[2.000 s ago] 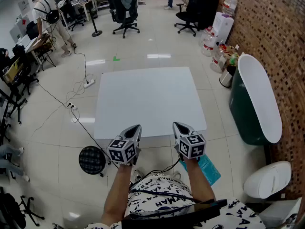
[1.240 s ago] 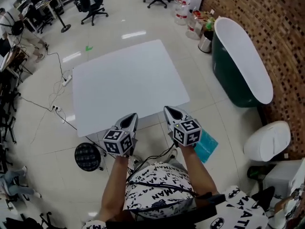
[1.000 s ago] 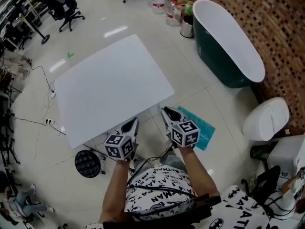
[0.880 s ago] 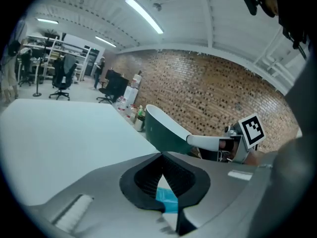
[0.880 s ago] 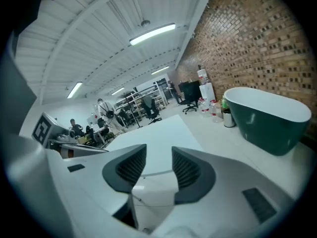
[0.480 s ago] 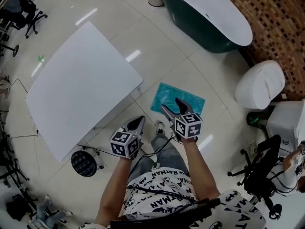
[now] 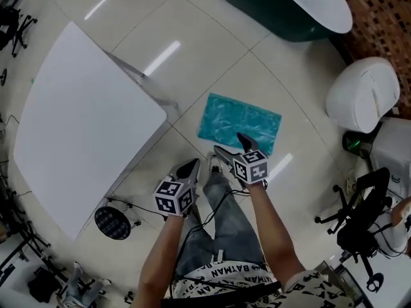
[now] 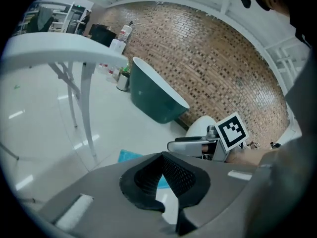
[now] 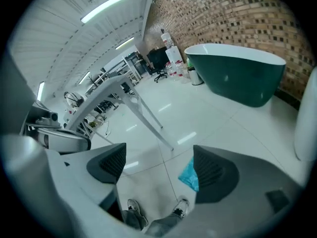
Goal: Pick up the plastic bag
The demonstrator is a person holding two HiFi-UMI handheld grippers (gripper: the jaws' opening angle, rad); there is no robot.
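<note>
A teal plastic bag (image 7: 241,122) lies flat on the tiled floor, just right of the white table's corner. My right gripper (image 7: 233,145) hovers over the bag's near edge, its jaws spread wide and empty. They have just been opening. In the right gripper view a corner of the bag (image 9: 189,175) shows beside the right pad, under the open right gripper (image 9: 159,165). My left gripper (image 7: 189,167) hangs shut to the left of the bag, above the floor. In the left gripper view the bag (image 8: 129,155) peeks out beyond the left gripper (image 8: 162,157), whose tips meet.
A white table (image 7: 83,120) stands at the left, its leg (image 7: 144,82) close to the bag. A dark green bathtub (image 7: 282,11) is at the top and a white rounded fixture (image 7: 363,92) at the right, with a black office chair (image 7: 359,220) below it. The person's shoes (image 9: 133,209) stand beneath the grippers.
The view swung from the table to the floor on its right. Both grippers dropped lower toward the bag. The right jaws went from shut to wide open.
</note>
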